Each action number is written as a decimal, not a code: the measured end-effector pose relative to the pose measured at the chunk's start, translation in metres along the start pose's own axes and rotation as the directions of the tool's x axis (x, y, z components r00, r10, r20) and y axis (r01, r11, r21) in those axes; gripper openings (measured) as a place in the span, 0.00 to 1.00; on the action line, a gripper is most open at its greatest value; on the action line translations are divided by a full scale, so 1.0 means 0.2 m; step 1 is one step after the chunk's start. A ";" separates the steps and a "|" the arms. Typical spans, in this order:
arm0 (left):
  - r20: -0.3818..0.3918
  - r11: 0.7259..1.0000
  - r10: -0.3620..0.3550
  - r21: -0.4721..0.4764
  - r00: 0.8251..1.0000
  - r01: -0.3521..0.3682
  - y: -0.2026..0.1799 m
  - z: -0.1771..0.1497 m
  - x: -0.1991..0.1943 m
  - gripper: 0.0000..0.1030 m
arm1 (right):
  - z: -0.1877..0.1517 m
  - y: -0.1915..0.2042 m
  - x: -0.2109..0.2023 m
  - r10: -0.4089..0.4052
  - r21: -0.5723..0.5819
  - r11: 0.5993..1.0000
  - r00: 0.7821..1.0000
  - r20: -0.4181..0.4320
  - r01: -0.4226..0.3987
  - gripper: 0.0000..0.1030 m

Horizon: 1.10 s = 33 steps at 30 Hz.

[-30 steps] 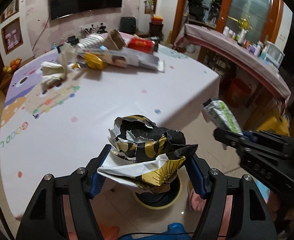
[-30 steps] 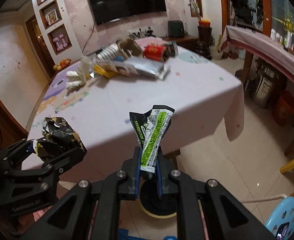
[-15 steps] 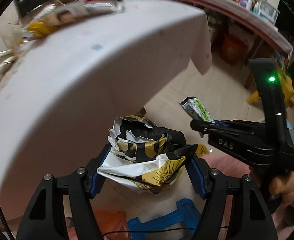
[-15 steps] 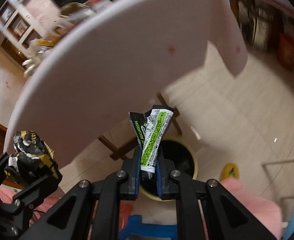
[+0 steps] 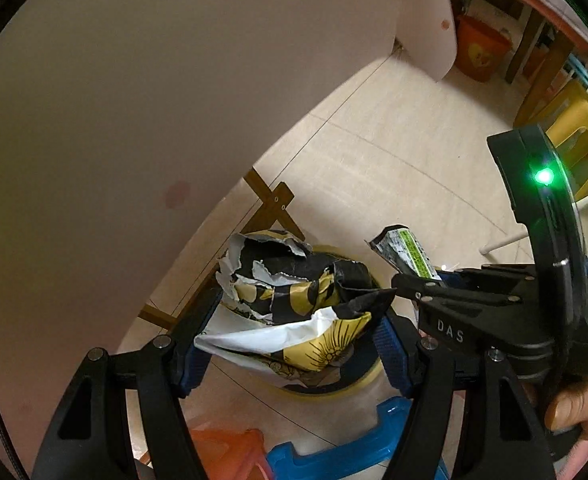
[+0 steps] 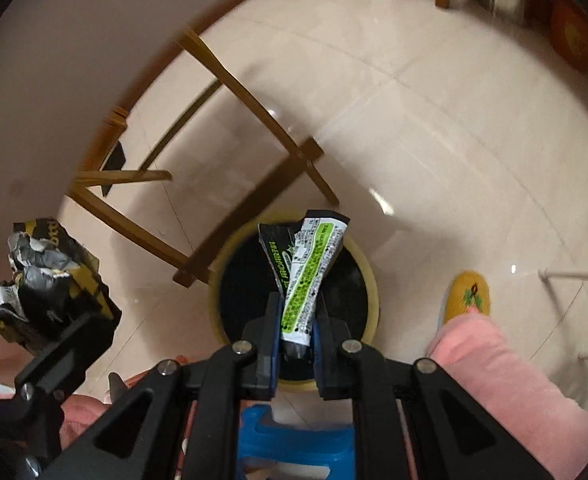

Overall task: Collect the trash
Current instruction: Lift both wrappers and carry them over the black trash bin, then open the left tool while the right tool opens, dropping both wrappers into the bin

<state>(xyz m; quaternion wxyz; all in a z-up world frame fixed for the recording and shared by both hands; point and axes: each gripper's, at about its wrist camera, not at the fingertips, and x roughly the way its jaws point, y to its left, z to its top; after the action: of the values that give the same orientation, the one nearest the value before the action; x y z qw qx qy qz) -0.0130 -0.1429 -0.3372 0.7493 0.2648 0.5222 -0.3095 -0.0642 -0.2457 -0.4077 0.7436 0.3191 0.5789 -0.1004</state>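
Pointing upward lengthwise, green wrapper [image 6: 308, 280]

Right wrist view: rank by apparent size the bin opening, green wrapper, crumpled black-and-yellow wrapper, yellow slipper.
1. Bin opening
2. Crumpled black-and-yellow wrapper and green wrapper: similar, both near the lens, so unranked
3. Yellow slipper

Warm, dim indoor light fills both fisheye views, which bend strongly toward dark vignetted corners. The glossy cream floor tiles [image 6: 434, 128] carry small white glints and soft shadows. The right wrist view smears with motion blur at its top; a green indicator lamp [image 5: 544, 177] flares.
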 end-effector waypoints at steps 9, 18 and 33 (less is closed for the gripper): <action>-0.061 0.997 0.070 -0.016 0.996 -0.071 0.06 0.00 0.17 0.67 | 0.00 -0.05 0.09 -0.009 -0.012 1.000 0.999 -0.049 0.008 0.13; -0.076 0.998 0.064 0.019 0.995 -0.063 0.06 0.00 0.23 0.68 | -0.02 -0.05 0.20 -0.006 -0.030 1.000 0.994 -0.109 0.003 0.17; -0.070 0.999 0.004 0.034 0.998 -0.002 0.06 0.01 0.17 0.86 | -0.03 -0.06 0.21 0.010 -0.030 0.999 0.997 -0.079 -0.012 0.42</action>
<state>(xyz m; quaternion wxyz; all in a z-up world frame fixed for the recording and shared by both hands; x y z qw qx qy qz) 0.0059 -0.1433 -0.3669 0.7265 0.2887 0.5424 -0.3076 -0.0620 -0.2419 -0.4508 0.7257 0.3145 0.6073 -0.0747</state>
